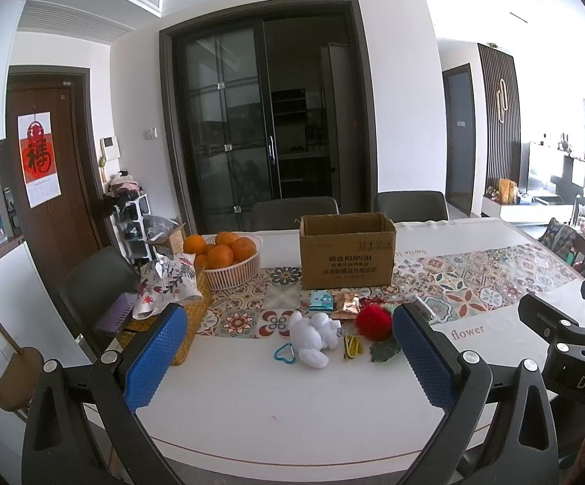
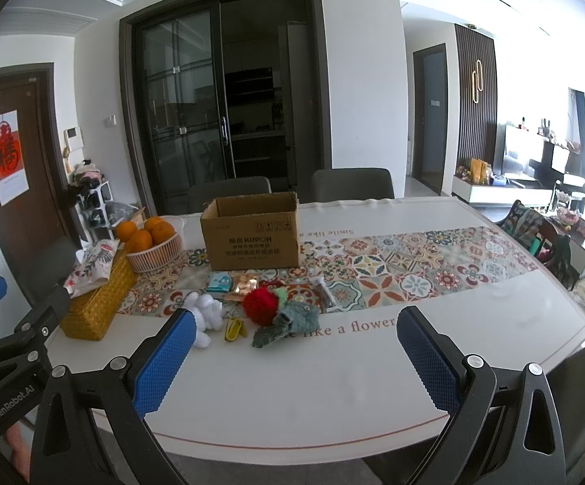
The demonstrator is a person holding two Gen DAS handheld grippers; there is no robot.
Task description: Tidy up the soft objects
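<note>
A white plush toy point(image 1: 312, 335) point(image 2: 205, 317) lies on the white table with a light-blue heart clip beside it. To its right lie a red fluffy ball point(image 1: 374, 321) point(image 2: 261, 304) and a green-grey plush point(image 1: 385, 351) point(image 2: 288, 322). An open cardboard box point(image 1: 347, 250) point(image 2: 252, 232) stands behind them. My left gripper point(image 1: 288, 359) is open and empty, held above the near table in front of the toys. My right gripper point(image 2: 292, 359) is open and empty too, in front of the green-grey plush.
A white basket of oranges point(image 1: 230, 260) point(image 2: 153, 242) and a woven yellow box point(image 1: 189, 315) point(image 2: 98, 303) with a floral pouch stand at left. Small packets point(image 1: 345, 303) and a yellow clip point(image 2: 234, 329) lie among the toys. Chairs ring the table point(image 1: 292, 404).
</note>
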